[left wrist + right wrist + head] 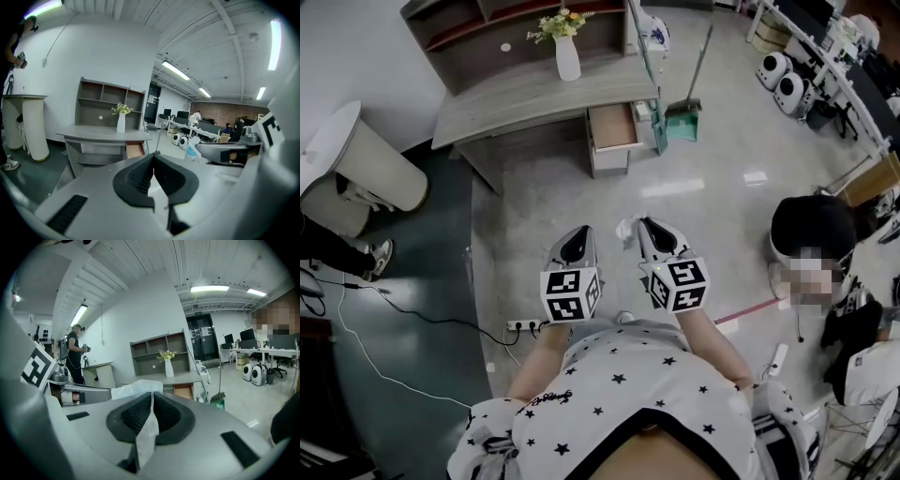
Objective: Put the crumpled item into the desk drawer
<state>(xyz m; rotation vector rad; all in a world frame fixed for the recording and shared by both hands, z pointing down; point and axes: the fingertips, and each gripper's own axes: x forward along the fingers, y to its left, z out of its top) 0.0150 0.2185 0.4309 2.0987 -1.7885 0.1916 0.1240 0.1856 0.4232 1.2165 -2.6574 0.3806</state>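
Note:
My right gripper (643, 225) is shut on a crumpled white tissue (626, 230); in the right gripper view the tissue (136, 389) sticks out above the closed jaws and a strip of it hangs down between them. My left gripper (577, 232) is shut with nothing in it, beside the right one. Both hover over the floor, well short of the grey desk (534, 94). Under the desk's right end its drawer (612, 127) stands pulled open, and it shows small in the right gripper view as the drawer (183, 391).
A white vase of flowers (566, 52) stands on the desk under a shelf unit. A broom and green dustpan (684, 117) lean right of the drawer. A seated person (811, 239) is at my right, a power strip (525, 326) lies on the floor, a round white stand (366, 159) is at left.

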